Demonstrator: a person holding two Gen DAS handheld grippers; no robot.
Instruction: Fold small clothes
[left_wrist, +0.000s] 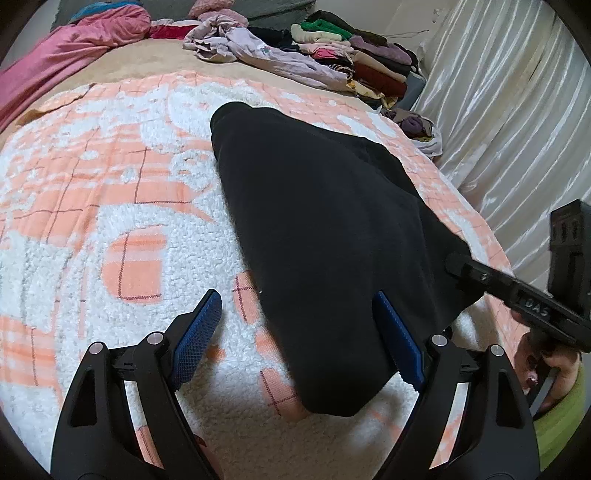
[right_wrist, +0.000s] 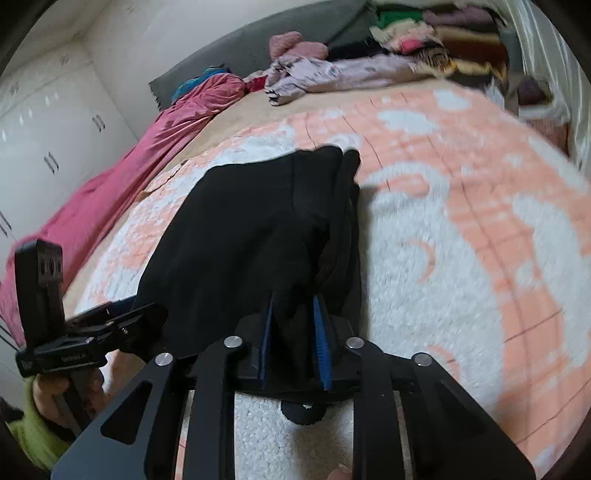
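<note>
Two grippers: both are seen over one black garment (left_wrist: 325, 236), which lies on the orange-and-white fleece blanket (left_wrist: 110, 206) spread over the bed.
Left gripper (left_wrist: 299, 332): its jaws are spread wide; the near left part of the garment lies between them, and nothing is pinched.
Right gripper (right_wrist: 295, 332): its jaws are pressed onto a bunched fold of the black cloth at the garment's near right corner, as shown in the right wrist view; from the left wrist view its tip is seen touching that same corner.
Garment state: it appears to be doubled lengthwise already, since layered edges are visible along its right side in the right wrist view; what kind of clothing it is cannot be told.
Done so far: a stack of folded clothes (left_wrist: 369, 66) is seen at the far right of the bed, so several pieces are judged finished.
Left to do: a crumpled lilac garment (left_wrist: 266, 55) and other loose pieces lie unfolded at the far end, beside a pink bedcover (left_wrist: 66, 55); the black piece is judged to need at least one further fold before it is stacked.
Progress: judged to be around the middle of the task.
</note>
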